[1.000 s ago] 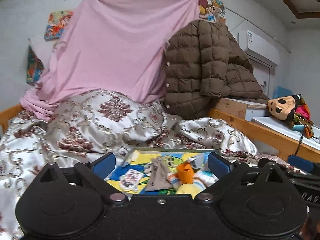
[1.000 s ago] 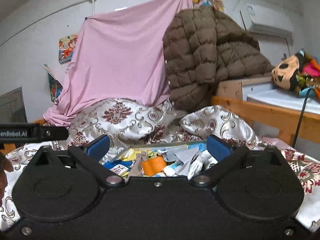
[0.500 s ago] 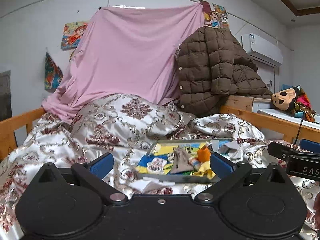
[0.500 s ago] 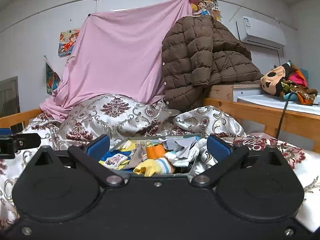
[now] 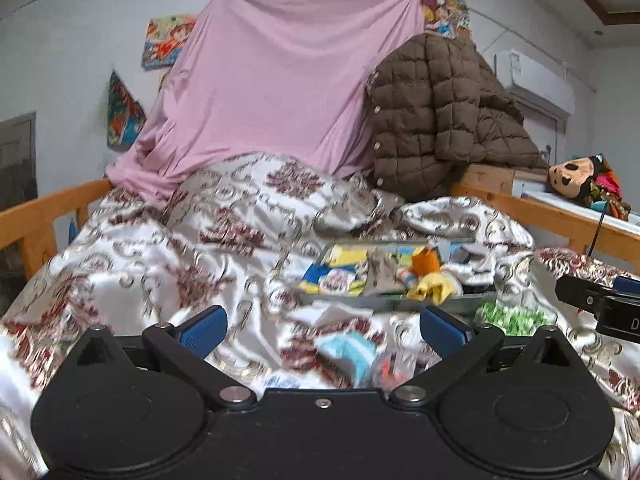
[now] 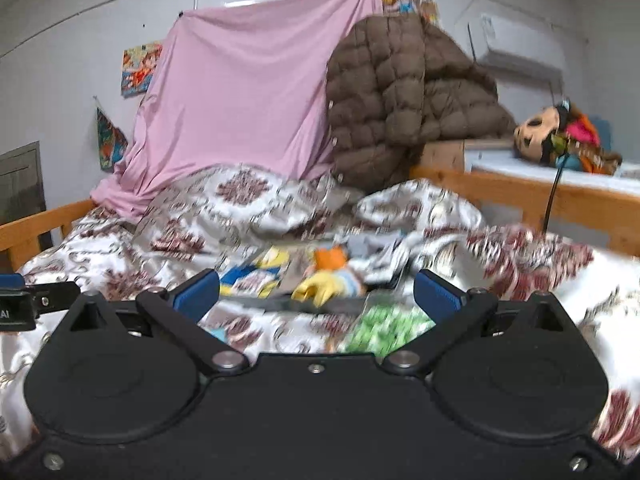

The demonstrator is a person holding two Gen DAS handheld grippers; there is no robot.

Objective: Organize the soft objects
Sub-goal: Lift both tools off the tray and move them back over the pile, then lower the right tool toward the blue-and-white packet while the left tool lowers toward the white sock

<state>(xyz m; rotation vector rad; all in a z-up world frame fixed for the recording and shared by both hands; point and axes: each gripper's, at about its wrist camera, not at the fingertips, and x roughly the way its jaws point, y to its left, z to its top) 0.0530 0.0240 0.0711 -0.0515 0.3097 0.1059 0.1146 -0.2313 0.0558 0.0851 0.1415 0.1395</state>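
Note:
A shallow tray (image 5: 384, 303) (image 6: 288, 303) lies on the patterned bedspread (image 5: 168, 264) (image 6: 120, 248), holding several small soft items, among them an orange piece (image 5: 427, 261) (image 6: 330, 258) and a yellow sock (image 5: 434, 286) (image 6: 320, 286). In front of the tray lie a light-blue cloth (image 5: 352, 350), a white cloth (image 5: 332, 314) and a green patterned item (image 5: 510, 316) (image 6: 386, 326). My left gripper (image 5: 323, 326) is open and empty, short of the tray. My right gripper (image 6: 317, 292) is open and empty too, with the tray's near edge between its fingers.
A pink sheet (image 5: 280, 80) and a brown puffer jacket (image 5: 436, 112) hang at the bed's head. Wooden rails (image 5: 44, 212) (image 6: 560, 196) run along both sides. A stuffed toy (image 5: 580, 178) lies on the shelf at right. The other gripper's body (image 5: 600, 304) (image 6: 24, 300) shows at each view's edge.
Both grippers have drawn back from the tray and stayed open; the tray looks farther away, and loose cloths in front of it have come into view.

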